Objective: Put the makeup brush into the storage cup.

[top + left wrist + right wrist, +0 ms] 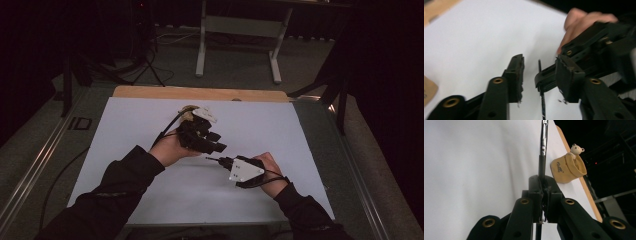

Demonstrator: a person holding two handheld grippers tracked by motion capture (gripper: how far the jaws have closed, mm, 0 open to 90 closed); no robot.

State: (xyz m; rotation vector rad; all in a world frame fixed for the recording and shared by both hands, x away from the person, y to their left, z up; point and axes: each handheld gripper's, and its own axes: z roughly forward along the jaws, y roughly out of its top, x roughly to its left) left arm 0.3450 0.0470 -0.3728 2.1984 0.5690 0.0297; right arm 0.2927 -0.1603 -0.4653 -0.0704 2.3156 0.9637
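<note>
Right gripper (216, 161): jaws pressed together on a thin dark pen (542, 150), clamped along its lower shaft. In the right gripper view the shaft runs straight up out of the pinch, black near the jaws and turning to a bright metal section farther out. Judged reason for the low grip: it leaves most of the length free for something else to take or receive.

Left gripper (539, 80): jaws spread apart, nothing between the pads. In the left gripper view the pen (541, 97) stands in the gap, with the right gripper's closed jaws just behind it. The left jaws straddle the shaft but touch it on neither side as far as I can tell; the picture is blurred. Judged step: either a handover to the left gripper, or the left standing ready to steady the shaft.

Landmark: yellow fabric pouch (567, 168) with a small bear figure (576, 150) at its mouth.
- Pouch lies near the far edge of the white sheet (125, 130), close to the wooden board (150, 92) beyond the sheet
- Pouch mouth is open, in the right gripper view turned toward upper right; probably the destination for the pen
- Pen points past the pouch on its near side, well apart from it, not aimed into the mouth
- In the high view the left gripper (202, 135) sits just on the near side of the pouch (188, 114) and covers most of it

Risk, judged: if the left jaws close off-centre, the thin shaft could twist in the right gripper's pinch
</note>
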